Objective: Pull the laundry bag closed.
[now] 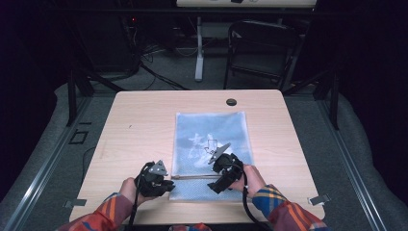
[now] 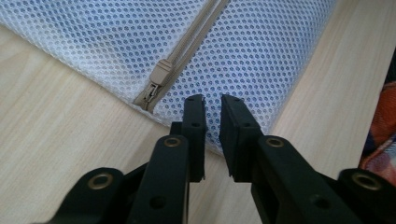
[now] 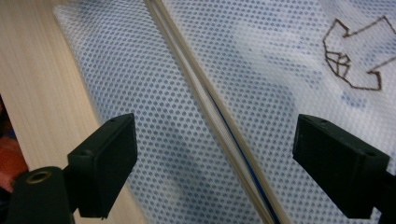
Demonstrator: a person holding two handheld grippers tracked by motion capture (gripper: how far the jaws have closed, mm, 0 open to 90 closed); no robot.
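On the light wooden table (image 1: 139,120) a white mesh bag (image 1: 211,139) lay flat, a little right of the middle, with its near edge close to the person's side; something blue with a dark line drawing (image 3: 352,56) showed faintly through the mesh; a beige zipper (image 1: 192,177) ran from left to right along the near part of the bag. At the left, the left gripper (image 1: 166,185) was low at the near left corner of the bag, held by the left hand (image 1: 129,188) in a plaid sleeve; in the left gripper view its jaws were almost together, with a thin gap between them, and they stood over the corner of the mesh just beside the zipper slider (image 2: 161,74); I cannot tell if they pinched the fabric. Further right, the right gripper (image 1: 219,185) was held by the right hand (image 1: 250,178) over the near part of the bag; in the right gripper view its jaws were wide apart and released, one on each side of the zipper line, and they grasped nothing.
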